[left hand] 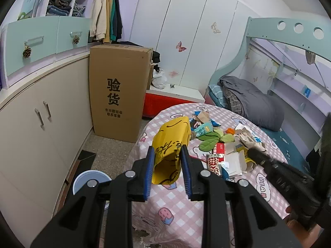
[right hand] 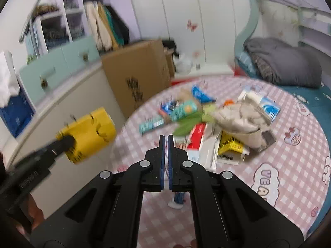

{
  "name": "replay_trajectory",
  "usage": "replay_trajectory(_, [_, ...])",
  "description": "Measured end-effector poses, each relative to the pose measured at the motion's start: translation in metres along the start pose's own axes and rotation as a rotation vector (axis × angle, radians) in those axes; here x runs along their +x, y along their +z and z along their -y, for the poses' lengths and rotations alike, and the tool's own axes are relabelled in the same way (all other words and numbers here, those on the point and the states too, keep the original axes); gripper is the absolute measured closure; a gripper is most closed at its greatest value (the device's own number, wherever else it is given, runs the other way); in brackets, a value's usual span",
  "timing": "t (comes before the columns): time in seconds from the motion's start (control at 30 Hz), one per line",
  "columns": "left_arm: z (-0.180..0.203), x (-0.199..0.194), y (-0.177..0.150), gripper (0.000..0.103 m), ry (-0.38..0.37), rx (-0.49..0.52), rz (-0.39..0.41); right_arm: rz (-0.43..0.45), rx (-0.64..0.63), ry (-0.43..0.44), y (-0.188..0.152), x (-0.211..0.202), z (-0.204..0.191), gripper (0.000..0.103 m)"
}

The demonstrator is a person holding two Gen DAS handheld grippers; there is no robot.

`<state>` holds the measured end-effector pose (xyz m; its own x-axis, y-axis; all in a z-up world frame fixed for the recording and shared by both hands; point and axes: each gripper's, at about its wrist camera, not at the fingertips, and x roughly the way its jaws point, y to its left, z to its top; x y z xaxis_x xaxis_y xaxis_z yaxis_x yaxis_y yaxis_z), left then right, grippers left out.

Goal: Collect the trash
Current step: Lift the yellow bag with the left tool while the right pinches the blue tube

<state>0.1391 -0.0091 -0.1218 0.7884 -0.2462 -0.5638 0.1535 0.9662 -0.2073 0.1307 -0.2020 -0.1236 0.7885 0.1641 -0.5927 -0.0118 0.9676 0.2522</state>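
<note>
the left gripper (left hand: 167,155) holds a yellow plastic bag with black printed characters (left hand: 170,142), its blue pads pinching the crumpled rim near the bag's mouth. in the left wrist view the bag sits at centre frame, raised over the near edge of the round table under a pink checked cloth with cartoon prints (left hand: 182,202). in the right wrist view the same bag shows at the left of the frame, on the tip of the other tool, out past the table's left edge.

the right gripper (right hand: 166,139) has its jaws shut together with nothing visible between the pads. a small blue and white scrap (right hand: 178,200) shows low in that frame behind the jaws; whether it lies on the cloth i cannot tell.

the trash is a heap of wrappers, flattened cartons and green leaf-shaped pieces (right hand: 209,128), right of centre in the right wrist view, on the cloth and well apart from the bag.

the step in hand looks like holding the bag ready as the collector while the other tool goes for a piece. next, the right jaws need to part, come down on one wrapper at the near edge of the heap, close on it and carry it over to the bag's mouth. the mouth looks partly collapsed, so it may need spreading first.
</note>
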Motion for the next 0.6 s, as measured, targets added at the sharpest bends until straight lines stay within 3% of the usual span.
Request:
replay_trajectory(0.1, [0.000,0.003,-0.003,0.078,0.003,0.002,-0.009,-0.037,0.023,-0.077,-0.012,0.004,0.008,0.099])
replay_trajectory(0.27, [0.000,0.012,-0.008,0.078,0.001,0.004,-0.043,-0.143,0.074,-0.087,-0.034,0.031,0.023,0.099])
replay_trajectory(0.43, [0.000,0.013,-0.010,0.078,0.005,0.010,-0.050,-0.177,0.088,-0.085,-0.044,0.042,0.027,0.098])
replay_trajectory(0.6, [0.000,0.014,-0.010,0.078,0.010,0.014,-0.052,-0.167,0.086,-0.078,-0.045,0.043,0.026,0.065])
